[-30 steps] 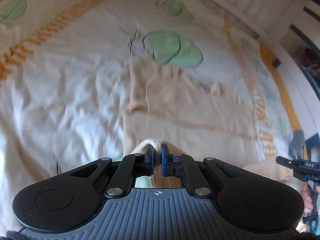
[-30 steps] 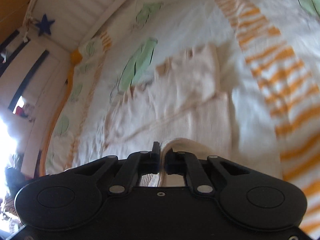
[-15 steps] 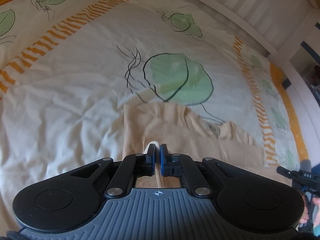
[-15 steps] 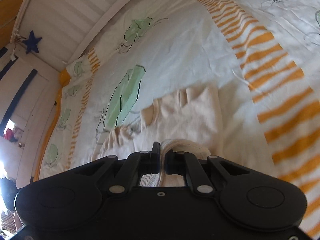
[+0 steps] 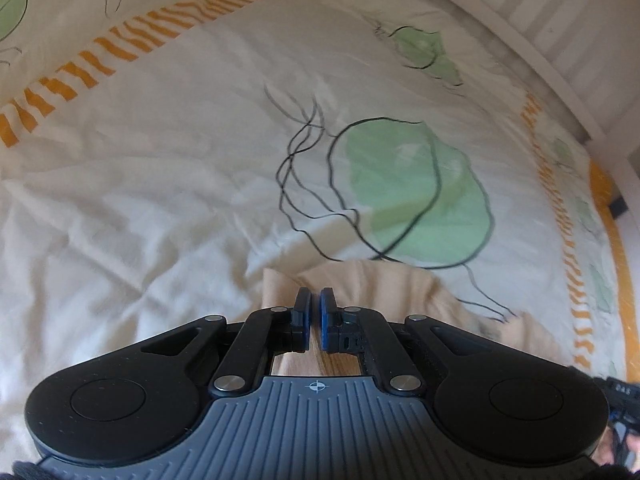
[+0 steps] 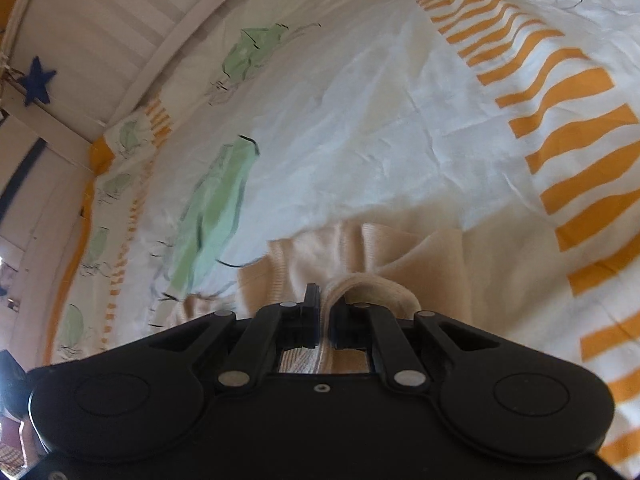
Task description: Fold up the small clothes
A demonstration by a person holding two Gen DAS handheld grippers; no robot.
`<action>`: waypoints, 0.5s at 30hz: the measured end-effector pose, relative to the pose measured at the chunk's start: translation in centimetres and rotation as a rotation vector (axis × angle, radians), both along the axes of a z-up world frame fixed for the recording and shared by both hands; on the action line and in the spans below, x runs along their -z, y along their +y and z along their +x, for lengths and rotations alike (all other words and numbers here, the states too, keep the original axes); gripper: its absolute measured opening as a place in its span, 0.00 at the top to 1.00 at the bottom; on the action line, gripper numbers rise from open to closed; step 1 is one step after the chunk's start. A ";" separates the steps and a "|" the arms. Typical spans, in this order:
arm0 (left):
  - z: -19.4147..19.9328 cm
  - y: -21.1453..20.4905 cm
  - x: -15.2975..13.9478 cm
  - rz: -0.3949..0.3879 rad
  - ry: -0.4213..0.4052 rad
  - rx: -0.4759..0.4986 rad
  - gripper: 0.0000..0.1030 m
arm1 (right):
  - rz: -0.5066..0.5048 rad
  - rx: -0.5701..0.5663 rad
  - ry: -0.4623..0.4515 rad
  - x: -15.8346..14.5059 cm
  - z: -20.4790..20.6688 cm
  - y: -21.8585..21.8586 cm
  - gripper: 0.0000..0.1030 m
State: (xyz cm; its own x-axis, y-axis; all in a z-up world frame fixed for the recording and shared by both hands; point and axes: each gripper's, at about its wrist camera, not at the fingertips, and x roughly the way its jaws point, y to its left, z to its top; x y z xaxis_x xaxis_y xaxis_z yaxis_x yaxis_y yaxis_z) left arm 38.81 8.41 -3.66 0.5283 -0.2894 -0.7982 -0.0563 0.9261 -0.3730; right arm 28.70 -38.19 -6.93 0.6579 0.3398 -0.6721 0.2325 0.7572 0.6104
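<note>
A small beige garment [image 5: 384, 284] lies on a white bedspread and also shows in the right wrist view [image 6: 400, 256]. My left gripper [image 5: 315, 304] sits over the garment's near edge, its blue pads a narrow gap apart, with no cloth showing between the tips. My right gripper [image 6: 324, 304] is shut on a ribbed hem of the garment [image 6: 372, 286], which loops up over its right finger. Most of the garment lies hidden under both gripper bodies.
The bedspread [image 5: 160, 184] has green leaf prints [image 5: 416, 200] and orange striped bands [image 6: 568, 136]. A white slatted bed rail [image 6: 104, 40] runs along the far side. A blue star [image 6: 37, 80] hangs by the rail.
Both grippers carried the garment's near edge forward over the rest, so less cloth shows ahead. The left pads have parted slightly and the hem no longer shows between them.
</note>
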 end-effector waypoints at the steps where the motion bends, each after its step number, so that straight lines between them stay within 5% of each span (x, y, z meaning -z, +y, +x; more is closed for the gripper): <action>1: 0.4 0.1 0.6 0.008 0.003 -0.012 0.95 | -0.007 -0.006 0.008 0.5 0.2 0.1 0.88; 5: 0.7 0.6 1.7 0.129 -0.055 -0.099 0.93 | -0.031 -0.015 -0.017 1.7 0.3 0.3 0.88; 7: 0.4 1.1 1.4 0.143 -0.087 -0.099 0.82 | -0.051 -0.024 -0.046 1.6 0.0 0.4 0.88; 9: -0.4 1.8 0.8 0.079 -0.102 -0.093 0.59 | -0.113 -0.049 -0.081 1.1 -0.5 0.9 0.86; 12: -2.4 2.1 -0.1 0.006 -0.139 -0.109 0.49 | -0.235 -0.085 -0.146 0.2 -1.3 2.1 0.47; 14: -3.6 1.6 -0.5 0.039 -0.154 -0.106 0.41 | -0.313 -0.086 -0.200 -0.6 -2.2 3.0 0.00; 15: -4.4 1.1 -0.8 0.078 -0.166 -0.100 0.39 | -0.366 -0.074 -0.231 -1.0 -2.9 3.6 0.01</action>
